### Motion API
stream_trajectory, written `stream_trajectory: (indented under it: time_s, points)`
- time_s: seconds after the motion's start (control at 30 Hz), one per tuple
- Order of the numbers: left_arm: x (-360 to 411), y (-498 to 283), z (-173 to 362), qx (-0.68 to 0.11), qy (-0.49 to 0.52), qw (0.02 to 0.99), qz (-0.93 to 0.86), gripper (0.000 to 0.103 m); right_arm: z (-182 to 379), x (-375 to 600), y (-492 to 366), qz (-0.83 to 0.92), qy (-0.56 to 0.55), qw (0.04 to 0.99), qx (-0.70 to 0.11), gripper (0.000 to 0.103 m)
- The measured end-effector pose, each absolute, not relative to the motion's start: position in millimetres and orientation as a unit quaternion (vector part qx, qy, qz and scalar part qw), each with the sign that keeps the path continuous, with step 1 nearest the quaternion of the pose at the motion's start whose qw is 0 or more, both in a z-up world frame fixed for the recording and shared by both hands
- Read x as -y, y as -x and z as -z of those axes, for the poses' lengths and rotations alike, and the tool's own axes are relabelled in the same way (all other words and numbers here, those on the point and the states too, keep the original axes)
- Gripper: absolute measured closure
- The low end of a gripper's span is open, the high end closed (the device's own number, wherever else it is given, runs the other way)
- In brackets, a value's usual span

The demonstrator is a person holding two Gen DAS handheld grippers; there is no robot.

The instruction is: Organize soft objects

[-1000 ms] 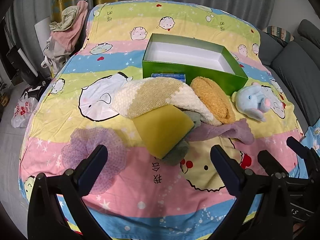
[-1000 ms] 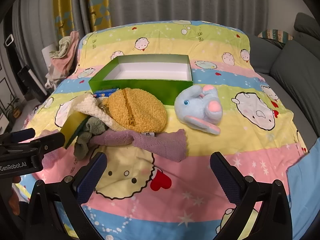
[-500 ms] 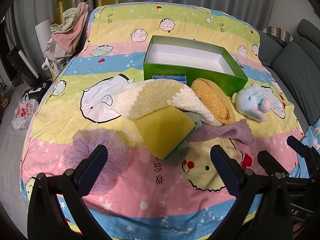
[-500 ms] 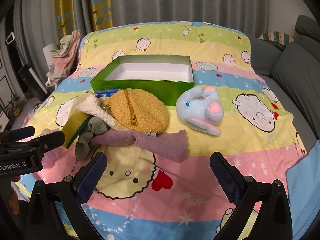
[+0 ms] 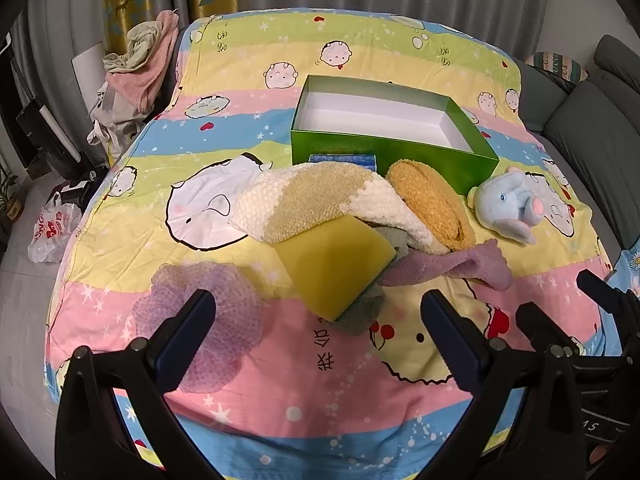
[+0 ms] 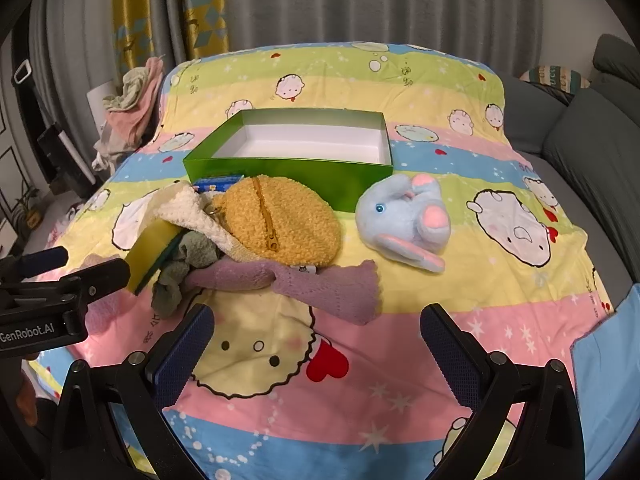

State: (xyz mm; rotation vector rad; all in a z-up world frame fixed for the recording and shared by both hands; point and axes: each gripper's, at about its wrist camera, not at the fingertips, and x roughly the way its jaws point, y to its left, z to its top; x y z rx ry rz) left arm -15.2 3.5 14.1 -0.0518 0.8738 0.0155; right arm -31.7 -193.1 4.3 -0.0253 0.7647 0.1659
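Cameras slightly closer; one box (image 5: 384, 148), one elephant (image 6: 404, 220).

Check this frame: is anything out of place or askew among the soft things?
Yes. The green box is empty while the soft items lie heaped in front of it; the yellow sponge sits tilted, propped on the pile under the cream knit.

Grey curtains (image 6: 360, 4), grey sofa (image 6: 592, 152), cartoon-print bedspread (image 6: 440, 80)

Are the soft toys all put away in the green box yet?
Not yet. The green box looks empty. Both grippers, left and right, are open and hold nothing. The blue elephant, orange pouch, purple cloth and yellow sponge lie on the bedspread.
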Motion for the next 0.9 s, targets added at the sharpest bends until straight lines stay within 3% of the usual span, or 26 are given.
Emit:
stream_trajectory:
  time_s: [0.9]
  points:
    - [-8, 21, -12, -0.416, 0.033, 0.909, 0.006, 0.001, -4, 177, 35, -0.087, 0.037, 0.923, -0.374, 0.0]
